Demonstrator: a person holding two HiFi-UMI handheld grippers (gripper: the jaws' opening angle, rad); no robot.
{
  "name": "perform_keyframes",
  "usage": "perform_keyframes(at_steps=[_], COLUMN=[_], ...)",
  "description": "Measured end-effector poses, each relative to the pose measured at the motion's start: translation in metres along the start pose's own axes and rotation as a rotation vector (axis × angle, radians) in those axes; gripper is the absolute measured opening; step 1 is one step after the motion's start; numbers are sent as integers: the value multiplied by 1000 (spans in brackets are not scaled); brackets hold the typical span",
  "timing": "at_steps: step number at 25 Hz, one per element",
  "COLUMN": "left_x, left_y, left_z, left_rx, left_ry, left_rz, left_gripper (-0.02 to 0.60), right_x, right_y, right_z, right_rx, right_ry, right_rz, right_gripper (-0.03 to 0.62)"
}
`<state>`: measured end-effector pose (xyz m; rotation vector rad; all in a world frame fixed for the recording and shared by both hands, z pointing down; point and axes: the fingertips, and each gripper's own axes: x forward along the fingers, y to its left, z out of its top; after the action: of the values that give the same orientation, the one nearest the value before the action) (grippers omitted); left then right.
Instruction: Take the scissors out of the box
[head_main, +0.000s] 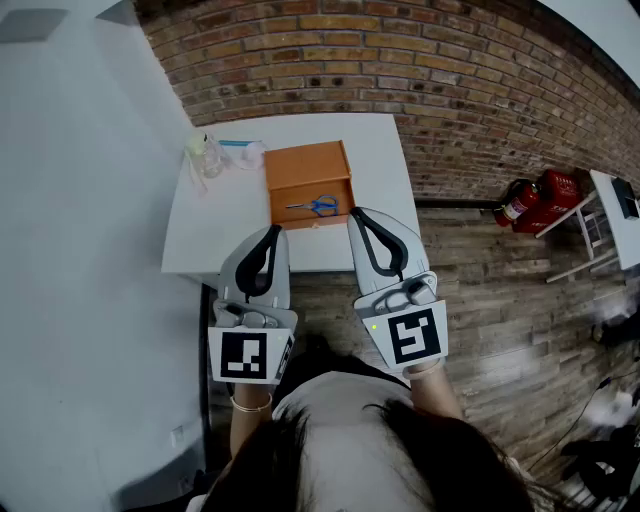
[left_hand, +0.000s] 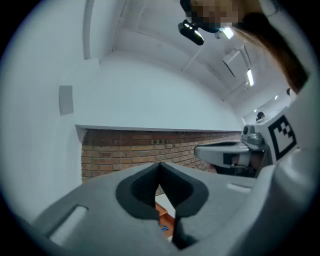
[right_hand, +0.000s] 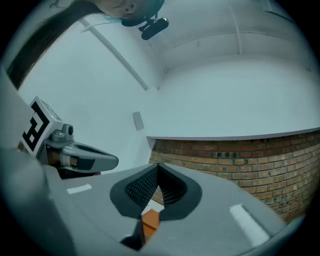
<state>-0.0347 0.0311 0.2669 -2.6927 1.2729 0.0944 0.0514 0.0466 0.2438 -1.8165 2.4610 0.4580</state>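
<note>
Lying in the box (head_main: 306, 163), the scissors (head_main: 315, 206) sit beyond the left gripper (head_main: 272, 232) and right gripper (head_main: 358, 214), untouched. Both sets of jaws are clenched together, grasping nothing.

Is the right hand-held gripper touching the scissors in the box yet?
Apart. In the head view the right hand-held gripper is shut and empty, with orange box floor showing between its tip and the scissors.
</note>
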Motion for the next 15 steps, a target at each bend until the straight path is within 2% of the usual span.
perform_keyframes(at_steps=[4,9,12,15], left_x=[9,17,20,22], left_y=[13,29,38,46], left_z=[1,-9,-14,-22], left_rx=[-37,-32,-46,-29], left_ry=[-14,-3,-3,9], left_rz=[-3,-23,-32,-51], left_gripper=[2,2,2,2], right_x=[13,28,34,41], right_y=[1,-1,1,5], right_z=[-4,-11,-14,-19], right_rx=[8,30,-7,1], right_ry=[-1,-7,4,22], right_rz=[-20,-43,-47,-52], right_gripper=[0,-3,-3,6])
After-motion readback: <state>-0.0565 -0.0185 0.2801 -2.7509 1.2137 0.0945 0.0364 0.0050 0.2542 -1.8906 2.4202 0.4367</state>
